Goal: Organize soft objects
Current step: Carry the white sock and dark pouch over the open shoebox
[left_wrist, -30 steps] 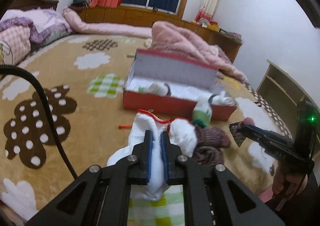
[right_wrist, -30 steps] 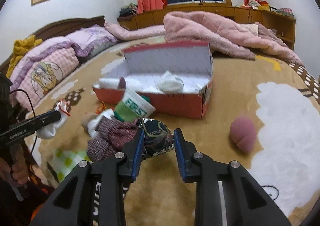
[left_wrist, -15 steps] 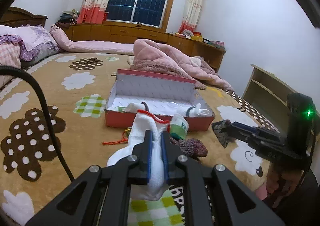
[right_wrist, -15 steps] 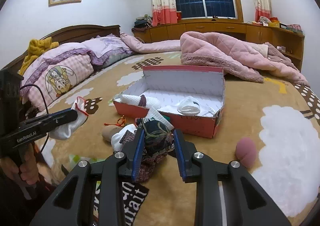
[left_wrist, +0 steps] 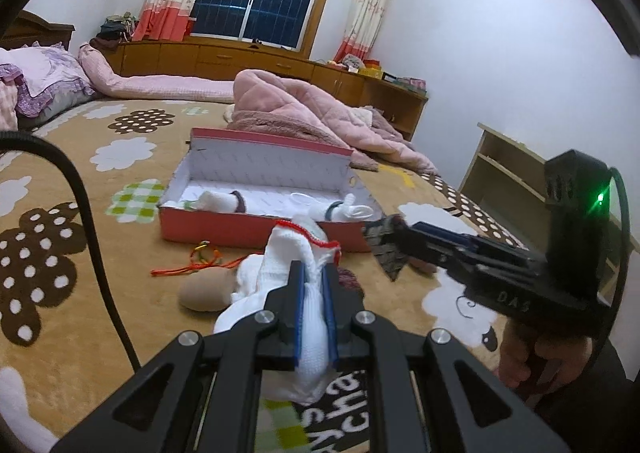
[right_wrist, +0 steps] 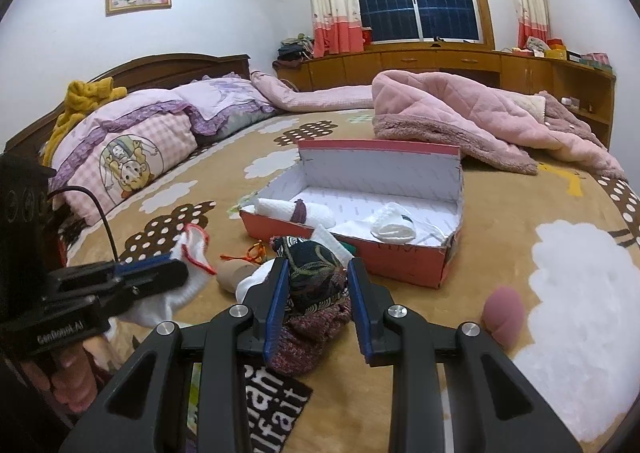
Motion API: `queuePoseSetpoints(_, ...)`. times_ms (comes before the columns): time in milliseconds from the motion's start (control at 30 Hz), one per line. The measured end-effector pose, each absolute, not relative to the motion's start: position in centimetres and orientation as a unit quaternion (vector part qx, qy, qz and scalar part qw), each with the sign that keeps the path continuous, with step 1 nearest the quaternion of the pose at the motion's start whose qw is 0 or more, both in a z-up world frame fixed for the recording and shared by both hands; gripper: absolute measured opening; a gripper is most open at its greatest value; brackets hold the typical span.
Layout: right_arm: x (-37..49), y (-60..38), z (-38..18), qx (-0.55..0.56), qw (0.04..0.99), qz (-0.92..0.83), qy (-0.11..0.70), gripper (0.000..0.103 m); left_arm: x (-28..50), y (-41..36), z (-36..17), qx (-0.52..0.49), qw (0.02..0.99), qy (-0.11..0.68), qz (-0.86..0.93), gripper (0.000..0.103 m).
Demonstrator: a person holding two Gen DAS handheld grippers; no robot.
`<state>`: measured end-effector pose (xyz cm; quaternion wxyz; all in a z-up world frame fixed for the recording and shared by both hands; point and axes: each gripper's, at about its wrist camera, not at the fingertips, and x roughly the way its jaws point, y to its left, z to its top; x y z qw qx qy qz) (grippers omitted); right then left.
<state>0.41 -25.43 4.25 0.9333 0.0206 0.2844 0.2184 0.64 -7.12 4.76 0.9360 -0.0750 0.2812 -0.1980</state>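
Note:
My left gripper (left_wrist: 314,269) is shut on a white sock with a red-trimmed cuff (left_wrist: 296,249), which hangs above the bedspread; the right wrist view shows this sock (right_wrist: 192,253) at the left. My right gripper (right_wrist: 318,267) is shut on a dark patterned cloth bundle (right_wrist: 316,277), lifted over a small pile. The left wrist view shows that bundle (left_wrist: 386,253) at the right gripper's tips. An open red box (right_wrist: 384,257) lies just beyond both grippers, with rolled white socks (right_wrist: 296,211) inside. Below are a maroon knit piece (right_wrist: 312,333) and a tan sock (left_wrist: 204,289).
A pink rounded soft thing (right_wrist: 504,313) lies on the bedspread to the right of the box. A red-orange string (left_wrist: 192,261) trails left of the pile. A pink quilted coat (right_wrist: 452,117) lies behind the box, pillows (right_wrist: 132,145) at the left, a wooden shelf (left_wrist: 508,169) off the bed.
Both grippers have risen with their loads and tilted up. The patterned bundle has come up off the pile. The box now looks farther from the left gripper.

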Motion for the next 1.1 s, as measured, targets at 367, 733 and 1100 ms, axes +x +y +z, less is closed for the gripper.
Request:
queuePoseSetpoints(367,1.9,-24.6,5.0,-0.003,0.94,0.211,0.268,0.03,2.3,-8.0,4.7,-0.056,0.944,0.273,-0.175,0.009)
queuePoseSetpoints(733,6.1,-24.5,4.5,0.0,0.939,0.199,0.281,0.03,7.4,-7.0,4.6,-0.071,0.944,0.286,-0.148,0.009)
queuePoseSetpoints(1100,10.3,-24.3,4.1,-0.001,0.938,0.189,0.292,0.03,13.0,-8.5,4.7,-0.032,0.946,0.295,-0.129,0.009)
